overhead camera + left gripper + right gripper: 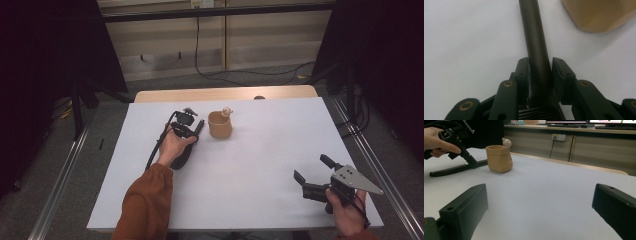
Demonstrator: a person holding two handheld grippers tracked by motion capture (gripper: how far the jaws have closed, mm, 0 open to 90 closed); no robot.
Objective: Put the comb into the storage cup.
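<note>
On matte white table (260, 165), ribbed black comb (451, 169) — smooth handle

Even overhead light falls on the white table (260, 150), bright and without glare, while the surroundings in the high view stay dark; shadows under the tan pot (220, 125) are faint and soft. Left gripper view: close range, soft focus, the dark handle (536, 45) and pot edge blurred. Right gripper view: near jaws blurred, background sharper.
</note>
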